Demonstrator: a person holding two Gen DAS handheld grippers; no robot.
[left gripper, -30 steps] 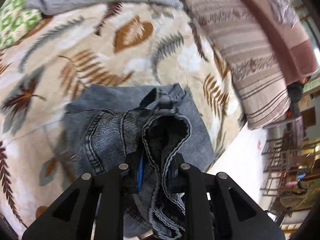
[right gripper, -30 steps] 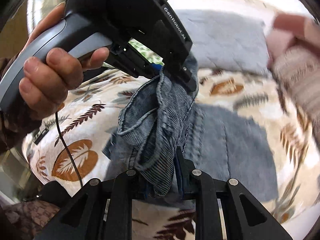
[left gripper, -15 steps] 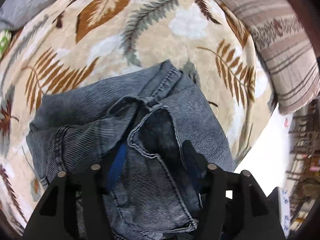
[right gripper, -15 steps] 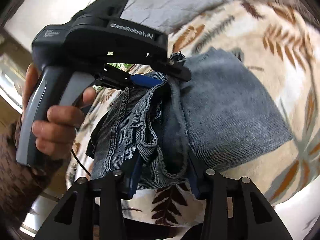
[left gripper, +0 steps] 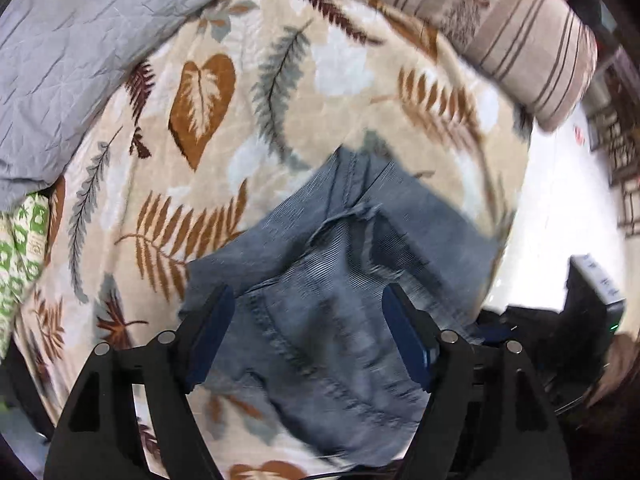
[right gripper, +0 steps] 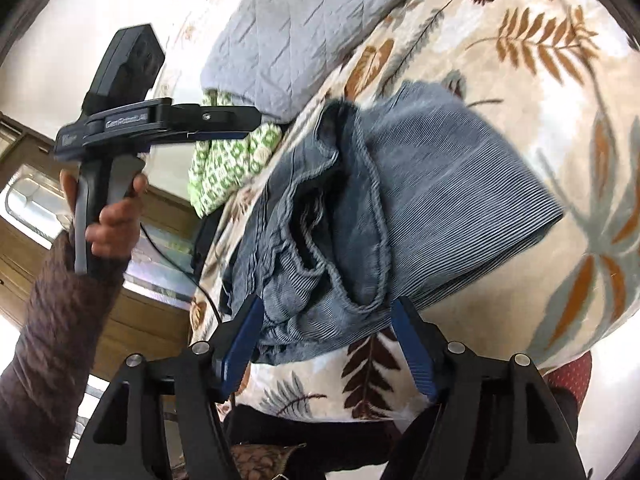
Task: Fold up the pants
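While both claws' jaws spread opening, gripping nothing, folded pants (right gripper: 404, 208) lie on leaf-print blanket (left gripper: 280, 92).

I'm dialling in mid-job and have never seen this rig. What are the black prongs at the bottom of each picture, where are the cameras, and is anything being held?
There is no robot: a person holds a pair of hand-held tongs in each hand, each with a fisheye camera looking along its fingers. One picture looks from the left tongs, the other from the right tongs; the black prongs with blue pads are their fingers. The right view also shows the person's hand gripping the left tool. Folded blue-grey pants lie on a leaf-patterned blanket, near a grey quilt and a striped cushion. Both tongs are opening; the pads clamp nothing, so the pants lie loose.
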